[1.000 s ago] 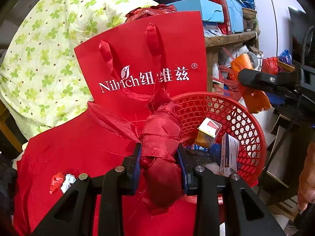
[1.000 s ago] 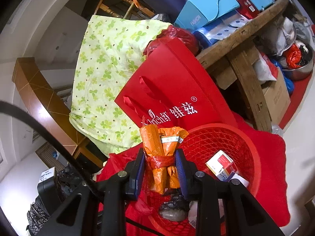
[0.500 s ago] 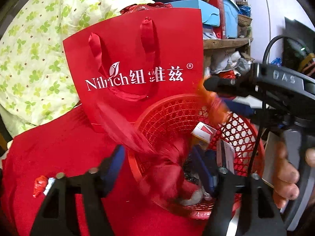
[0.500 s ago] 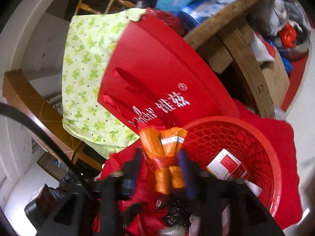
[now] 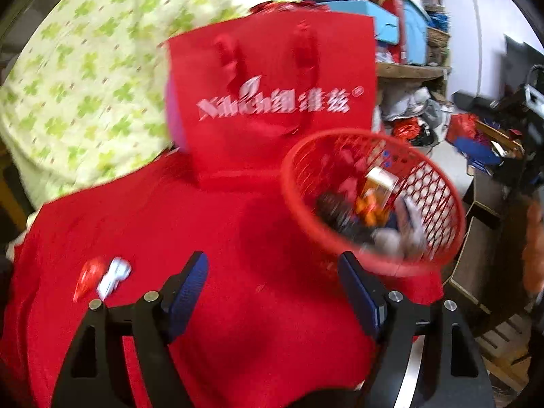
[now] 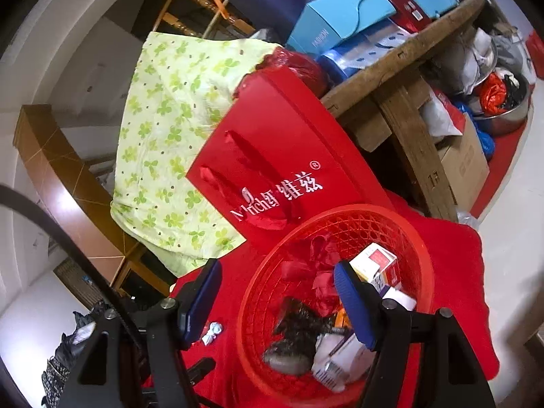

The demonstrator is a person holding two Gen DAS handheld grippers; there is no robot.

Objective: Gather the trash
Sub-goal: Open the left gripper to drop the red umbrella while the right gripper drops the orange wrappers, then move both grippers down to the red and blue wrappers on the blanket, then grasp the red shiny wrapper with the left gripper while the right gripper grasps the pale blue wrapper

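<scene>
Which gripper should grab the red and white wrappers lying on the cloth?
Left. The left gripper is open, empty, with the wrappers just beside it on the cloth; the right gripper straddles the basket rim.

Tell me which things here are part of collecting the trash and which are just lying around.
Part of the job:
red mesh basket, already holding trash
crumpled wrappers on the red cloth, still to be picked up
left gripper and right gripper, both open and empty

Just lying about:
red gift bag
green clover-print fabric
blue boxes
</scene>
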